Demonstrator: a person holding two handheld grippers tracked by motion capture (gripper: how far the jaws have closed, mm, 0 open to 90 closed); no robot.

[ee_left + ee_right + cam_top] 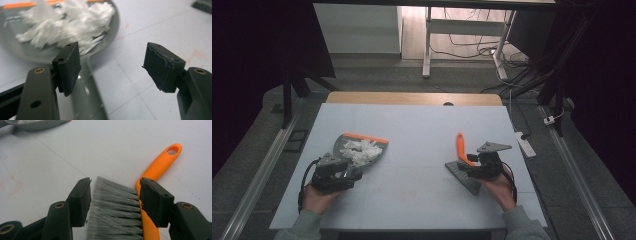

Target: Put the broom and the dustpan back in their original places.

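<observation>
Left hand-held gripper stood with jaws apart over the handle of the grey plastic dustpan heaped with white paper shreds. Right hand-held gripper straddled the orange-handled grey-bristled brush on the pale worktop, jaws apart, whether its right pad touched the handle unclear.

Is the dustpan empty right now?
No, the high view shows a heap of white shredded paper lying in the grey dustpan, just behind its orange front edge.

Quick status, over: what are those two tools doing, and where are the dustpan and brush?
Left tool open over dustpan handle. Right tool open astride brush. Paper scraps in the pan. Nothing in the way.
</observation>
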